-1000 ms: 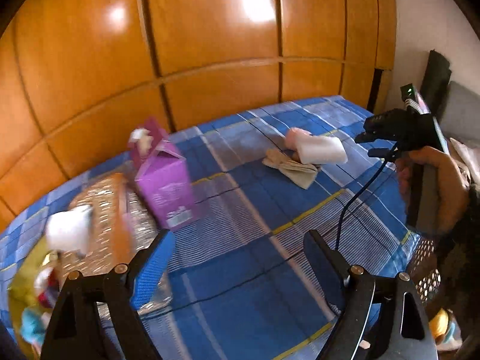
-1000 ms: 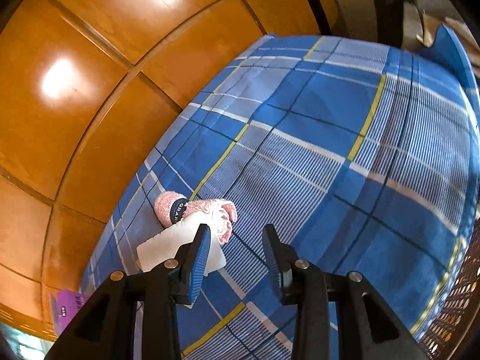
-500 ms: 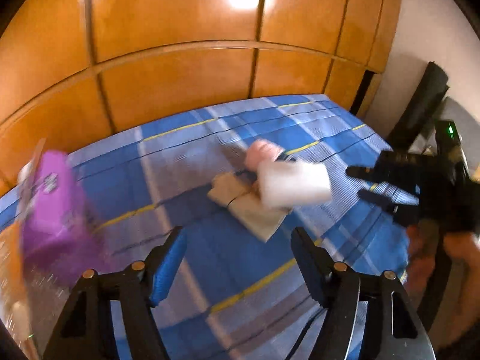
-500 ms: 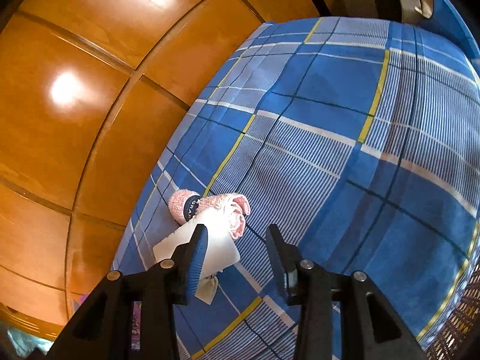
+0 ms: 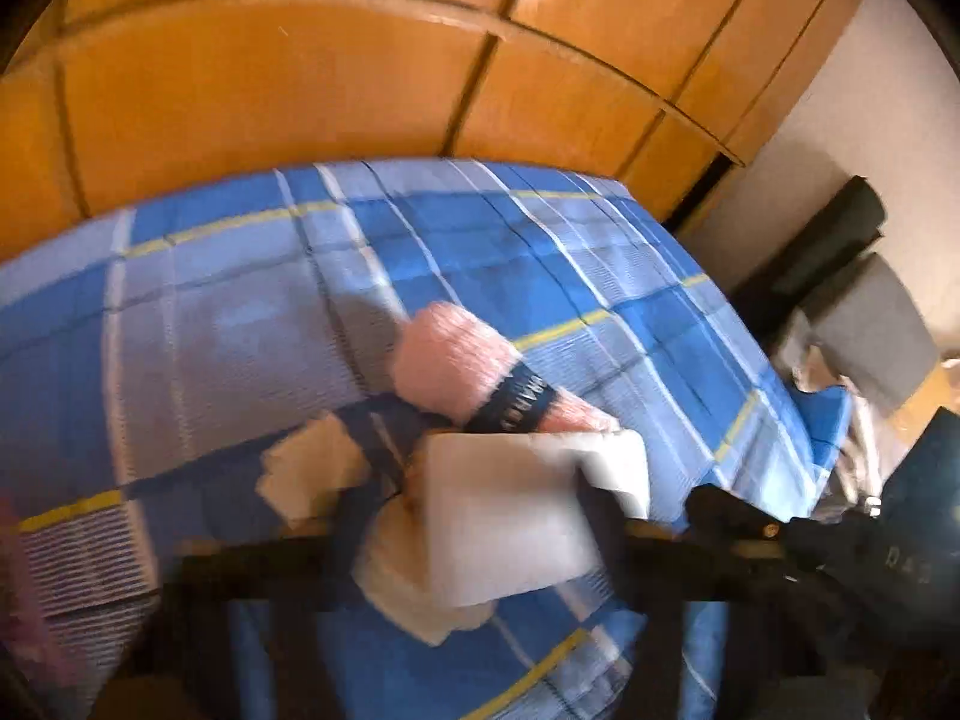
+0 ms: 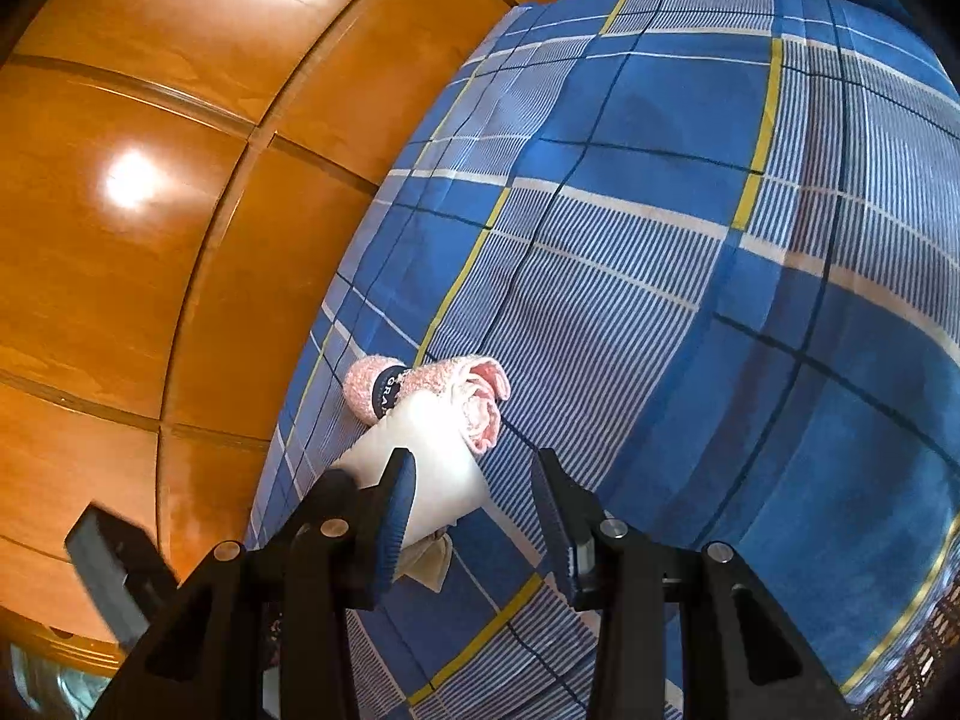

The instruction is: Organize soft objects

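A pink rolled towel [image 5: 456, 360] with a dark band lies on the blue plaid bed [image 5: 210, 330]. A white foam block [image 5: 510, 528] leans on it, over a beige cloth [image 5: 306, 474]. My left gripper [image 5: 477, 489] is blurred and hangs right over this pile. Its jaws are closing with the white block between them. A strip of beige cloth still shows between the left finger [image 5: 357, 516] and the block. In the right wrist view, my right gripper [image 6: 474, 510] stands open just short of the towel [image 6: 444, 384] and the block [image 6: 432, 450], with only the bedsheet between its pads.
Orange wooden wardrobe doors [image 6: 150, 210] stand close behind the bed. A blurred purple box [image 5: 15, 600] sits at the left edge. Dark and grey furniture [image 5: 864, 324] stands past the bed's right corner. A mesh basket [image 6: 918, 660] shows at the lower right.
The left gripper swept right and down, from the purple box and foil tray to the towel pile, and its jaws narrowed. The right gripper stayed almost in place, tilting slightly.
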Demonstrator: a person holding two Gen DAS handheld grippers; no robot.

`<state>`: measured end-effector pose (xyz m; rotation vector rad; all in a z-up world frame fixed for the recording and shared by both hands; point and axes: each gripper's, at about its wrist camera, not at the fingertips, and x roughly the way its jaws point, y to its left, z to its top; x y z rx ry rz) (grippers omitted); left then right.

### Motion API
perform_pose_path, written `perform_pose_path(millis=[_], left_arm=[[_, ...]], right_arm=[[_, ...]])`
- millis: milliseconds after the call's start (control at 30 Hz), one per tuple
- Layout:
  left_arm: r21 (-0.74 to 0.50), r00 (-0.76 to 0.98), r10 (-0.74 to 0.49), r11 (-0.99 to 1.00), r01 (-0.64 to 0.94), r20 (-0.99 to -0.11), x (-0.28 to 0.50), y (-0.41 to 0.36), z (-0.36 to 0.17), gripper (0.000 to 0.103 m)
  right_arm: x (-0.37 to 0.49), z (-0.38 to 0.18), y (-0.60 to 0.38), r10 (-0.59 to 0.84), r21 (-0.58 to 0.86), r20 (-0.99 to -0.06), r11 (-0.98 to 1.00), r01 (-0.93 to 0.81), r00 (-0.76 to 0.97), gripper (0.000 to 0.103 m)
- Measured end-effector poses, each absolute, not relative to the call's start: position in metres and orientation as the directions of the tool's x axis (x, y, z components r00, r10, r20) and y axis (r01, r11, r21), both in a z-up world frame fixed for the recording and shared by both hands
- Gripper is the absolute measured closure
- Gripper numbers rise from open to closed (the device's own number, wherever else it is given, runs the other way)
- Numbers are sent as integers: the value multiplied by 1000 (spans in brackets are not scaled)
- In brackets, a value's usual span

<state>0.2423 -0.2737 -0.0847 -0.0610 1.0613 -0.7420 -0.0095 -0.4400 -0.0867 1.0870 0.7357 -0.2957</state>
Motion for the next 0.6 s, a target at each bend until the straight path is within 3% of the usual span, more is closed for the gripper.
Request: perform_pose_path(millis=[100, 333, 567, 600], left_arm=[[-416, 270, -617, 734, 537, -739, 235, -270, -81, 78], [-467, 313, -622, 764, 445, -718, 195, -205, -75, 79], [-309, 371, -433, 885, 350, -821, 142, -147, -95, 75], [-281, 377, -409, 894, 350, -831, 137, -143, -97, 67]], right_arm=[[-8, -88, -440, 127, 689, -677, 456, 564, 725, 62], [-9, -87, -439, 113, 685, -678, 458, 567, 727, 62], [-6, -88, -437, 119, 671, -689, 477, 568, 715, 62], [-6, -88, -437, 122, 671, -690, 478, 567, 713, 62]])
